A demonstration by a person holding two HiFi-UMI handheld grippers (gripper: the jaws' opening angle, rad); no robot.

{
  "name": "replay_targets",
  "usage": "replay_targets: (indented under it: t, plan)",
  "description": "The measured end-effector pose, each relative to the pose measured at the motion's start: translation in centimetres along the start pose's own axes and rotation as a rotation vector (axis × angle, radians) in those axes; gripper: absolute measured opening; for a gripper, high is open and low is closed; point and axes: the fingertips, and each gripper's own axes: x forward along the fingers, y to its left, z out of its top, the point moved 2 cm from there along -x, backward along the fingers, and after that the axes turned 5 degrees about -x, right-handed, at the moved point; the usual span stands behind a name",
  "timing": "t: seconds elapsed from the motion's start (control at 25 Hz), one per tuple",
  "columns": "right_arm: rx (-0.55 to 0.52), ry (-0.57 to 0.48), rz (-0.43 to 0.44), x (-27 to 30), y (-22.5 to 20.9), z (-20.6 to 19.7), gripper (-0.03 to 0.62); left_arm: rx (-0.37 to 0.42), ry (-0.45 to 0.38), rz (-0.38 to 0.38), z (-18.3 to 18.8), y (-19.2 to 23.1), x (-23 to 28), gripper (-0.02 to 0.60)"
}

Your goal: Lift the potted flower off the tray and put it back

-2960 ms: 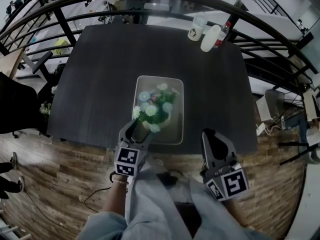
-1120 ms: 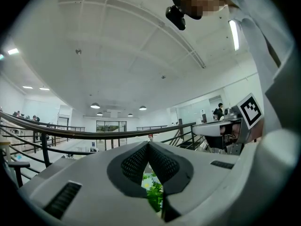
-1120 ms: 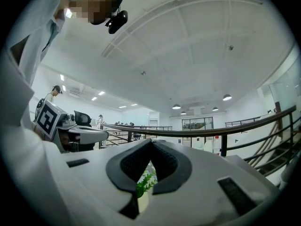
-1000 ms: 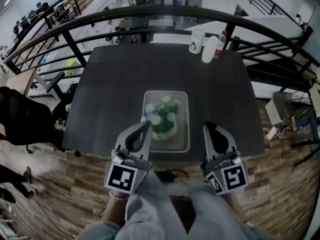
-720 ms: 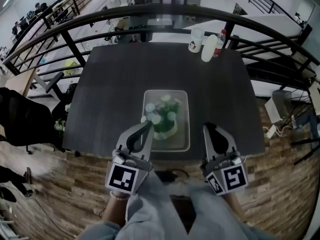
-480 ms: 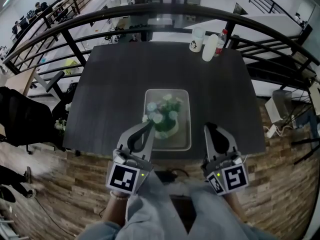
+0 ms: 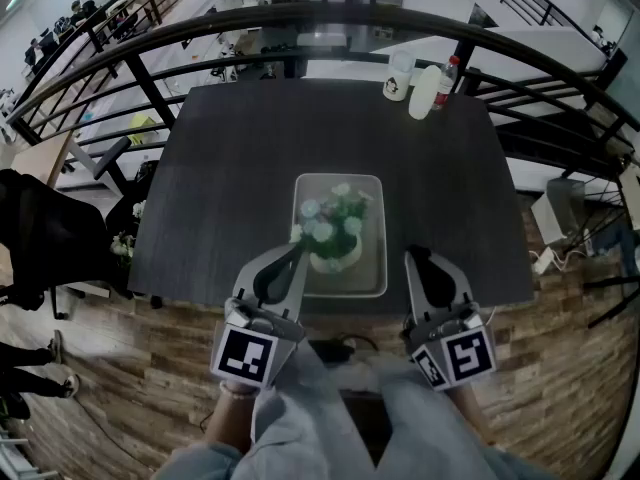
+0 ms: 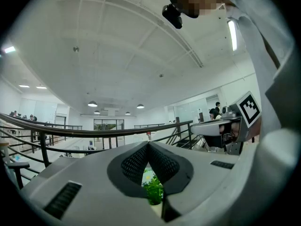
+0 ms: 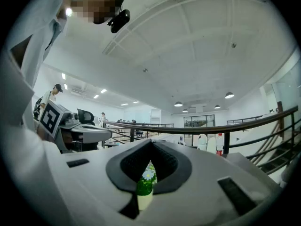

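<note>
The potted flower (image 7: 333, 232), white and pale blue blooms over green leaves in a pale pot, stands upright inside the shallow rectangular tray (image 7: 372, 268) on the dark table. My left gripper (image 7: 298, 251) hovers at the tray's near left corner, shut, with nothing in it. My right gripper (image 7: 413, 257) sits to the right of the tray near the table's front edge, also shut and empty. In the left gripper view the flower (image 8: 153, 188) shows through the loop behind the closed tips (image 8: 148, 144). The right gripper view shows the flower (image 9: 147, 179) the same way.
At the table's far edge stand a white cup (image 7: 398, 76), a white bottle (image 7: 422, 91) and a red-capped bottle (image 7: 444, 73). A black railing (image 7: 300, 23) curves behind the table. The table's near edge (image 7: 330, 306) meets a wood floor.
Three seconds ago the left gripper reached in beside the pot on the tray; it now sits back at the tray's near corner. Over the last second neither gripper has moved.
</note>
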Motion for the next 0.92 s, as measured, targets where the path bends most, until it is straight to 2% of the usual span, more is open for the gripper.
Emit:
replay_targets:
  t: [0.44,0.92]
  plan:
    - [0.004,0.006,0.006,-0.07,0.79,-0.10,0.003,-0.025,-0.009,0.025,-0.05,0.87,-1.05,-0.009]
    - [0.002,0.010,-0.009,-0.71,0.54,-0.39,0.003,-0.042,-0.020,0.008,-0.14,0.38,-0.88,-0.009]
